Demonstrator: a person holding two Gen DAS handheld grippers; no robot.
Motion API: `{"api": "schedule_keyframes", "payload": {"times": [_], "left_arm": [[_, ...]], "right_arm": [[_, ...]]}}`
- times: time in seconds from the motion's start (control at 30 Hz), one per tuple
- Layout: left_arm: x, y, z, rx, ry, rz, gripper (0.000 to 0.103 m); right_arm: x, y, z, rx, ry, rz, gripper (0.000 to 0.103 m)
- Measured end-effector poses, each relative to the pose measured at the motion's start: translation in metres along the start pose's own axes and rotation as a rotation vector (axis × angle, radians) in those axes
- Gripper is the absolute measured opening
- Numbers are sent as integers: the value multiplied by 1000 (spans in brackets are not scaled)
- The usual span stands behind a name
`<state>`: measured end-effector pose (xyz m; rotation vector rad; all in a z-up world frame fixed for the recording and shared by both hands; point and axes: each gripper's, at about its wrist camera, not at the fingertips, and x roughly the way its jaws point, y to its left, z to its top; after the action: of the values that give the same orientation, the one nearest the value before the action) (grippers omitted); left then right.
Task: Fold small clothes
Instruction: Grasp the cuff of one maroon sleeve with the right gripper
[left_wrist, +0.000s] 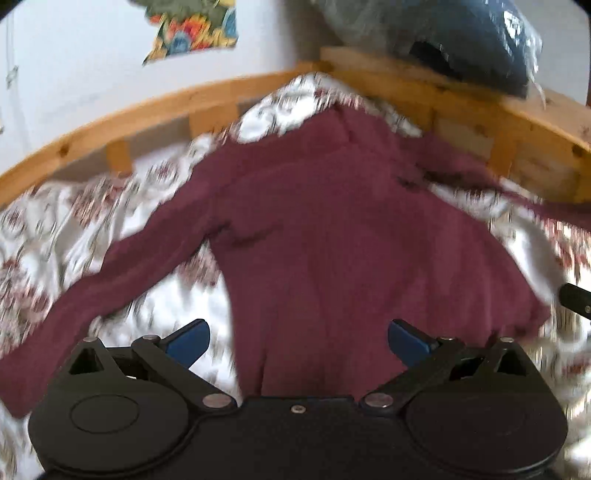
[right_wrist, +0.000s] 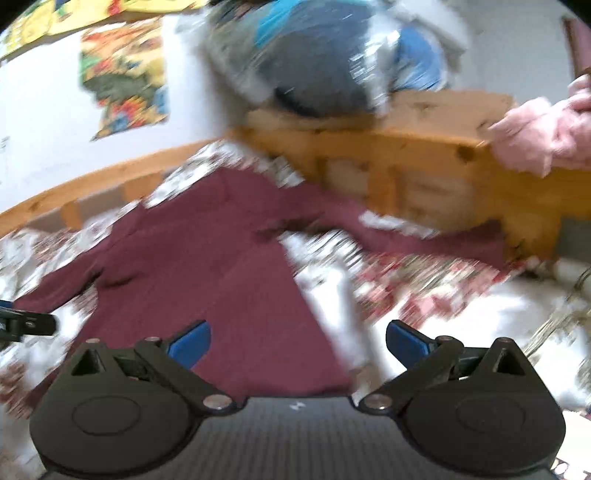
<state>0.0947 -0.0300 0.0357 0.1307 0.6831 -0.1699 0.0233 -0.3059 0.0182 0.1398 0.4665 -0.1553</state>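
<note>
Left gripper: the left gripper (left_wrist: 298, 341) had its blue pads (left_wrist: 190, 341) spread wide with nothing between them, over the lower hem of the maroon top (left_wrist: 332, 236).
Right gripper: the right gripper (right_wrist: 298, 341) was likewise spread wide and empty, over the hem corner on the other side of the maroon top (right_wrist: 207, 266); a black part at its far left edge was probably the other tool.
Garment position: the top lay flat on the floral bedcover (left_wrist: 44, 236), hem nearest the tools, neck toward the wooden bed frame (left_wrist: 147, 110).
Sleeves: one sleeve (left_wrist: 110, 280) ran out diagonally to the left, the other sleeve (right_wrist: 424, 240) stretched away to the right toward the frame; neither was folded in.
Progress: by my reading the top was spread out and no fold was made yet, so the sleeves and body were all still to do.
Fabric: matte, soft-looking knit, limp, with small creases at the armpits; heavy blur hid any finer weave.
Bedding: glossy and rumpled with a reddish flower print, an uneven base for folding.
Surroundings: a dark bundle in clear plastic (left_wrist: 461, 40) sat on the frame, and a pink fuzzy cloth (right_wrist: 543, 133) lay at its right end.
</note>
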Motion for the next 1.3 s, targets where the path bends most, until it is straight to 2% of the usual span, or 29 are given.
{"api": "schedule_keyframes", "payload": {"times": [0.1,0.2,0.27,0.33,0.47,0.63,0.8,0.83,0.87,0.9,0.97,1.0,1.07,1.2,1.3], "left_arm": [[16,-4,13,6,-85,-20,102],[30,-1,10,-44,-177,42,102],[43,4,8,-85,-186,50,102],[59,10,9,-109,-154,41,102],[80,24,7,-102,-143,40,102],[83,43,-11,-110,-227,31,102],[89,57,-18,-171,-173,-4,102],[91,57,-19,-174,-167,-2,102],[93,58,-19,-175,-160,2,102],[94,59,-19,-174,-155,4,102],[95,60,-19,-173,-152,3,102],[95,62,-19,-177,-154,2,102],[94,64,-19,-183,-160,-3,102],[89,67,-19,-183,-174,0,102],[85,71,-17,-187,-186,2,102]], "right_arm": [[12,-19,13,25,-75,-177,103],[32,-45,22,29,-108,-324,99],[47,-65,27,40,-103,-376,95],[63,-84,33,43,-83,-409,94],[91,-109,44,58,-51,-428,89],[121,-133,52,107,26,-458,81],[139,-147,51,199,78,-455,71],[141,-147,50,202,83,-453,67],[142,-146,51,198,91,-452,54],[143,-145,51,196,100,-447,36],[145,-143,52,200,106,-445,24],[144,-141,53,198,95,-445,17],[137,-130,58,175,54,-456,12],[117,-89,74,56,-59,-458,10],[100,-46,91,-57,-154,-397,9]]}}
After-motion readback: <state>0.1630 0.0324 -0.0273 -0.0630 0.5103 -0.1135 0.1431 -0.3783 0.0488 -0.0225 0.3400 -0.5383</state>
